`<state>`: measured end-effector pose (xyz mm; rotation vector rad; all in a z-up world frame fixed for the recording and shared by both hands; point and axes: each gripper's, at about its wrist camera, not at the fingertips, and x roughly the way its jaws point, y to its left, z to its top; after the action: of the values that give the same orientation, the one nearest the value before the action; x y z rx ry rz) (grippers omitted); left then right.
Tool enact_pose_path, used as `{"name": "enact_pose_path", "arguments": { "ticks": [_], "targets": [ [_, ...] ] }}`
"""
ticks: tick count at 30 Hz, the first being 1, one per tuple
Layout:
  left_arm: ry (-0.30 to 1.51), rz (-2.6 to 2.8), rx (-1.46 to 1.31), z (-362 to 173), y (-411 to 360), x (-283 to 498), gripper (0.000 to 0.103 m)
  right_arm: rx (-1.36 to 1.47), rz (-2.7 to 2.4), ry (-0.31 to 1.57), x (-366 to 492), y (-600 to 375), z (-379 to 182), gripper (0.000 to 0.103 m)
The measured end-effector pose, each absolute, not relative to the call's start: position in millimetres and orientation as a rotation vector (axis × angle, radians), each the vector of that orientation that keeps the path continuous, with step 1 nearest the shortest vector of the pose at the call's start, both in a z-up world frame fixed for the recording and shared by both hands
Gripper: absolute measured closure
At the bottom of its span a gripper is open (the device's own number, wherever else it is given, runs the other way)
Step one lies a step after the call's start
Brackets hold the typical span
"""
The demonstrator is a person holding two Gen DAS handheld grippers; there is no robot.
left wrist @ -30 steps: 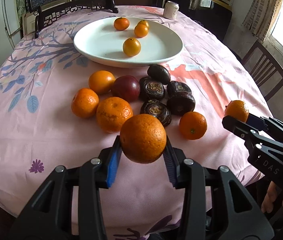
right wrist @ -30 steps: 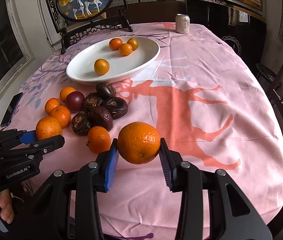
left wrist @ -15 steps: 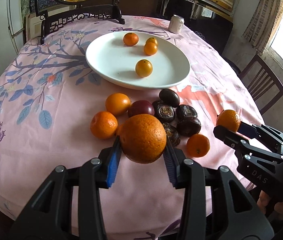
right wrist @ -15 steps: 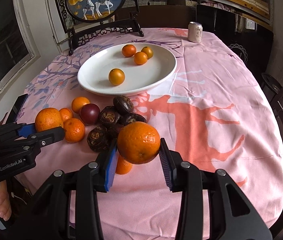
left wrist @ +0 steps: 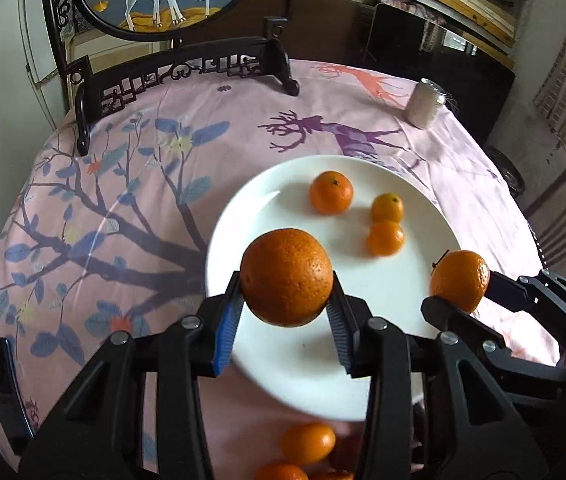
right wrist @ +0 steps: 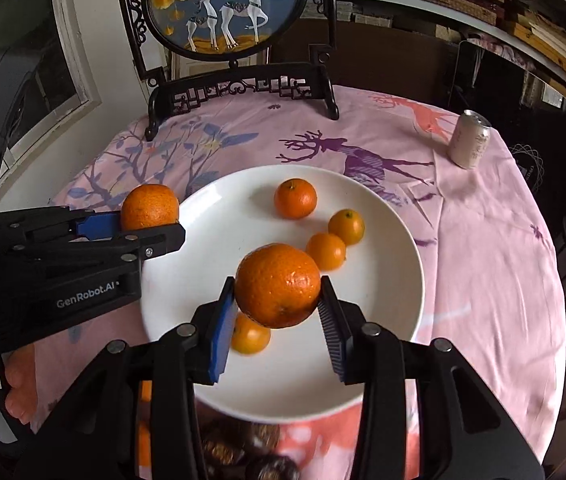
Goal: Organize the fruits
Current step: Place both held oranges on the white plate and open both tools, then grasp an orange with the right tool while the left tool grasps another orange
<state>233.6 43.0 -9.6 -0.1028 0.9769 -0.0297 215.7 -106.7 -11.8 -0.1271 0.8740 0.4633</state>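
Both grippers are over the white plate (left wrist: 243,216) at once, each carrying fruit! The left gripper (left wrist: 285,310) has its blue pads clamped on a big orange (left wrist: 286,277), held above the near left part of the plate. The right gripper (right wrist: 277,312) is pinching a second orange (right wrist: 277,285) the same way, up over the middle of the plate.

The two cameras disagree on the count. The right wrist view shows four small oranges in the plate: one at the far side (right wrist: 295,198), a touching pair to the right (right wrist: 346,226) (right wrist: 326,251), and a fourth (right wrist: 250,334) tucked under the held fruit. The left wrist view shows only three; that fourth one is hidden behind its own load. The left view picks up loose oranges (left wrist: 308,442) on the pink tablecloth (left wrist: 103,184) just near of the plate, while the right view shows dark brown fruit (right wrist: 223,446) there and a hand (right wrist: 15,384) under the left gripper.

Far right, a drink can (right wrist: 469,140) stands upright on the cloth. At the far edge stands a round deer screen (right wrist: 223,4) in a black stand.
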Motion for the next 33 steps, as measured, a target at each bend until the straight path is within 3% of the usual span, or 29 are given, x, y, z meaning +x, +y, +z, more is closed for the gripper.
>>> {"name": "enact_pose_path", "arguments": {
  "ticks": [14,15,16,17,18,26,29,33],
  "targets": [
    [1.035,-0.023,-0.099,-38,41,292,0.061,-0.172,0.484,0.938,279,-83,-43,0.062],
    [1.035,-0.023,-0.1,-37,41,294,0.058,-0.174,0.477,0.93,280,-83,-44,0.06],
    [1.023,-0.019,-0.104,-35,41,293,0.045,-0.181,0.465,0.922,280,-83,-43,0.044],
    [1.0,-0.011,-0.103,-30,42,291,0.034,-0.188,0.448,0.91,279,-85,-42,0.037],
    [0.964,-0.004,-0.099,-22,42,286,0.024,-0.194,0.43,0.89,276,-87,-38,0.037],
    [0.827,-0.092,-0.098,29,41,198,0.007,-0.161,0.406,0.891,205,-119,-10,0.035],
    [0.792,-0.106,-0.087,28,40,151,0.003,-0.157,0.391,0.86,153,-131,-11,0.009],
    [0.794,-0.127,-0.096,11,38,94,0.003,-0.119,0.354,0.815,96,-143,-17,0.005]
  ]
}}
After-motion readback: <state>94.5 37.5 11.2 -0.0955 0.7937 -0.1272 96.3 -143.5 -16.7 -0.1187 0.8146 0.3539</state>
